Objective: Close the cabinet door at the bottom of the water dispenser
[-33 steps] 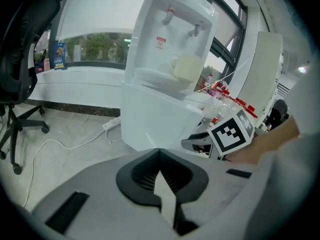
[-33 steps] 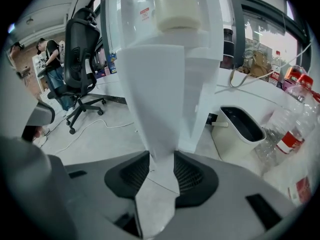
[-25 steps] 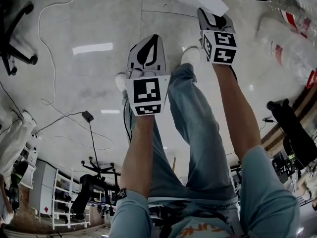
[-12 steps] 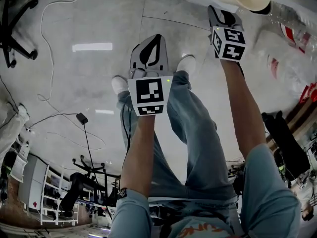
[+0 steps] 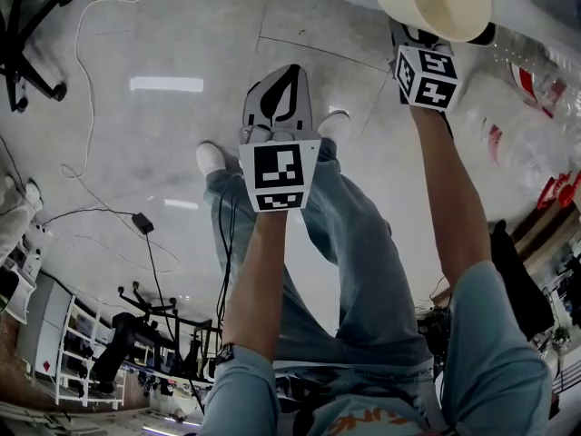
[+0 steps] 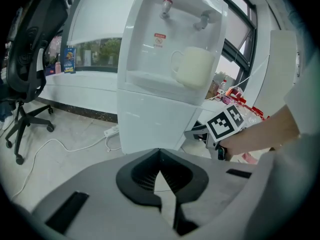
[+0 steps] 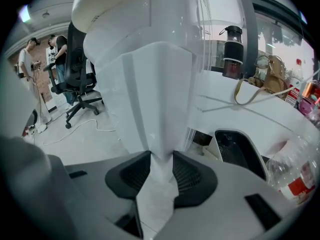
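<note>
Clamped the right claw [image 7: 161, 156] at a middling gap on the free edge of the door [image 7: 150, 91], having just been drawing the jaws in; judged both pads [image 7: 187, 176] to be pressing the white panel from either side. Found that door swung out from the lower cabinet [image 6: 150, 126] of the dispenser [image 6: 145, 34], edge-on in the right gripper view, so not yet shut. Noted a cream mug [image 6: 194, 66] standing in the tap recess above, overlapping the right claw's tip in the head view. Held the left claw [image 6: 160, 153] closed tip to tip on nothing, off from the dispenser, over the person's legs [image 5: 354, 243] and the pale floor [image 5: 163, 44]. Spotted an office chair [image 6: 35, 39] off to the left, well apart from the work. Judged the step in hand as the grip on the door edge, made and ready for the swing. Judged the next move to call for sweeping that edge in an arc toward the cabinet front, following the hinge rather than pushing straight, then loosening the pads ahead of any pinch against the frame and finishing with a push on the door's face; also for staying low, clear of the mug.
</note>
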Demonstrator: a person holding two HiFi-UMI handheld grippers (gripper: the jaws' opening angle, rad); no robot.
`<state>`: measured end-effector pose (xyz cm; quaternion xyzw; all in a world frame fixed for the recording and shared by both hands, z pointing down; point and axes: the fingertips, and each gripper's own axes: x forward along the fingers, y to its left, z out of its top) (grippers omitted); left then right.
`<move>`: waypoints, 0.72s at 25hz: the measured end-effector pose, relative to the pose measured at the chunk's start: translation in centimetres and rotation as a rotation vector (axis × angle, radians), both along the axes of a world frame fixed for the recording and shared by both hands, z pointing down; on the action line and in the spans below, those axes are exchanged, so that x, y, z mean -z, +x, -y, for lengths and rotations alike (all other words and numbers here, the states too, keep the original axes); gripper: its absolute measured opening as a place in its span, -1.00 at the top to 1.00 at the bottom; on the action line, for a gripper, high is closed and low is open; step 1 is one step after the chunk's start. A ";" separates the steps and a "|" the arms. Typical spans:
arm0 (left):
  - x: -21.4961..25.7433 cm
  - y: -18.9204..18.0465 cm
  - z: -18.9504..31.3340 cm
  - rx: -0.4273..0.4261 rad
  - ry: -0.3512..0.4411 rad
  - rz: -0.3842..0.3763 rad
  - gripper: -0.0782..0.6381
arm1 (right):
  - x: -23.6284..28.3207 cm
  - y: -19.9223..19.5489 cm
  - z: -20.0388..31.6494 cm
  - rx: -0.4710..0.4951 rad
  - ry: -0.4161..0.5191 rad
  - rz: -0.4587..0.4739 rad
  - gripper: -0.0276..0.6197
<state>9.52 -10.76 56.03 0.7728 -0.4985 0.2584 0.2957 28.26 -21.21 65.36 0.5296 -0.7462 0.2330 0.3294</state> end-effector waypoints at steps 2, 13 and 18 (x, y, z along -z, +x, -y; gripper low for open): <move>0.0 0.0 0.2 0.008 0.003 0.002 0.75 | 0.0 0.2 0.4 0.006 0.004 -0.001 0.44; 0.4 -0.7 0.6 0.023 0.009 0.016 0.75 | 0.2 0.3 1.7 0.012 0.006 -0.001 0.45; 1.8 -0.7 0.5 0.003 0.015 0.009 0.75 | 2.3 0.1 0.8 -0.007 0.013 0.022 0.47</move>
